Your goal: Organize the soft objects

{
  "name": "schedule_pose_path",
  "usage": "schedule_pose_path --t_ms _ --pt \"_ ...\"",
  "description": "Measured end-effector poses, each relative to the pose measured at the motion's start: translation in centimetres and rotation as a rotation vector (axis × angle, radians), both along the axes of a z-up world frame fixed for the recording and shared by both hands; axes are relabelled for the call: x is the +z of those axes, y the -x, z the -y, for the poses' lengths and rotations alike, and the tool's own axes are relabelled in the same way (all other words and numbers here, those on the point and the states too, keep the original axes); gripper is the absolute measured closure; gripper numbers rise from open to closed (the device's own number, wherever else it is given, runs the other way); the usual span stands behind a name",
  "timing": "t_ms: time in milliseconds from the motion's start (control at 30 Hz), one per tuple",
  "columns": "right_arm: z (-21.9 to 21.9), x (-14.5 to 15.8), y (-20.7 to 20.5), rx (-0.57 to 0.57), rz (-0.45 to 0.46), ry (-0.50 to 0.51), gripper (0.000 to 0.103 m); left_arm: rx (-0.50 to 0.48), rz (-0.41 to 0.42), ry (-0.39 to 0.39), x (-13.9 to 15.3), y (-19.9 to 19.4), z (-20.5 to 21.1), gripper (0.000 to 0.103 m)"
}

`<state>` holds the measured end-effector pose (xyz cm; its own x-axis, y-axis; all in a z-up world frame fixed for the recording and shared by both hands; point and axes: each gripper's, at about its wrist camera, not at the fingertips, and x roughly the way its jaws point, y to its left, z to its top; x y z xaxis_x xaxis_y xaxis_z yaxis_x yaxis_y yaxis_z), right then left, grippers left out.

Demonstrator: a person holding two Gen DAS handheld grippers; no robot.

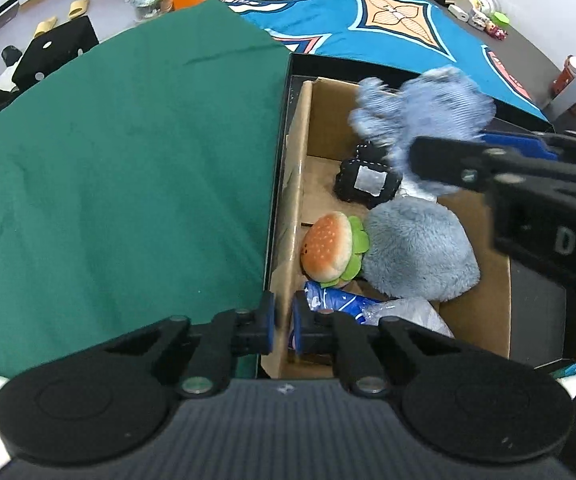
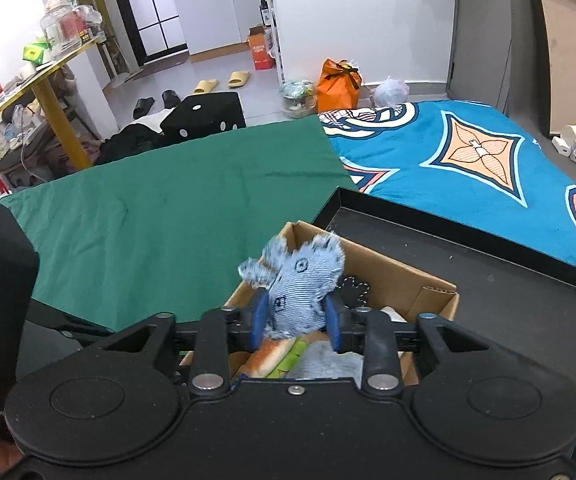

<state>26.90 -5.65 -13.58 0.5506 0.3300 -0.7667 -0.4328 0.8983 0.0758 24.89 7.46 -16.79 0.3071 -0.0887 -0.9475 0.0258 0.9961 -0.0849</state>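
My right gripper (image 2: 295, 322) is shut on a blue denim soft toy (image 2: 297, 292) with frayed edges and holds it above a cardboard box (image 2: 415, 276); the toy also shows in the left wrist view (image 1: 427, 108). The box (image 1: 303, 168) holds a plush burger (image 1: 331, 246), a grey-blue furry toy (image 1: 415, 248), a small black cushion (image 1: 367, 178) and a blue printed packet (image 1: 339, 304). My left gripper (image 1: 283, 326) is shut on the box's near left wall, one finger on each side.
The box sits in a black tray (image 2: 487, 272) on a bed with a green sheet (image 1: 120, 168) and a blue patterned blanket (image 1: 387, 20). A black dice stool (image 2: 204, 116), slippers and an orange bag (image 2: 337, 84) are on the floor beyond.
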Motion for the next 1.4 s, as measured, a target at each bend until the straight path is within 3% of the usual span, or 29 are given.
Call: schedule_pose_path --t_ms 67,333,500,700,800,867,967,1233,1400 --pt "-0.2 -0.1 0.0 0.002 -0.008 0.004 0.06 0.004 0.003 0.009 0.0 0.1 -0.2 0.095" --pt "1.3 0.1 1.0 -0.032 -0.028 0.002 0.059 -0.006 0.007 -0.011 0.2 0.2 0.3 0.095" --pt "2.8 0.9 2.3 -0.055 -0.017 0.006 0.052 -0.036 0.048 -0.074 1.2 0.4 1.2 0.094" --pt "5.0 2.0 3.7 -0.113 -0.005 0.007 0.033 -0.048 0.069 -0.111 2.7 0.7 2.1 0.088" --pt "6.3 2.8 4.8 -0.149 0.019 0.008 0.026 -0.046 0.088 -0.102 3.9 1.1 2.5 0.071" --pt "7.3 3.1 5.3 -0.179 0.022 -0.005 0.026 -0.042 0.112 -0.109 4.8 1.4 2.8 0.048" --pt "8.8 3.6 6.1 -0.222 0.025 -0.024 0.017 -0.028 0.154 -0.126 6.3 2.0 3.3 0.029" --pt "11.6 5.4 9.0 -0.304 0.064 -0.056 0.003 -0.017 0.221 -0.121 9.8 4.2 4.8 0.02" --pt "12.7 6.3 10.7 -0.333 0.085 -0.071 0.0 -0.011 0.271 -0.131 12.0 6.1 5.5 0.017"
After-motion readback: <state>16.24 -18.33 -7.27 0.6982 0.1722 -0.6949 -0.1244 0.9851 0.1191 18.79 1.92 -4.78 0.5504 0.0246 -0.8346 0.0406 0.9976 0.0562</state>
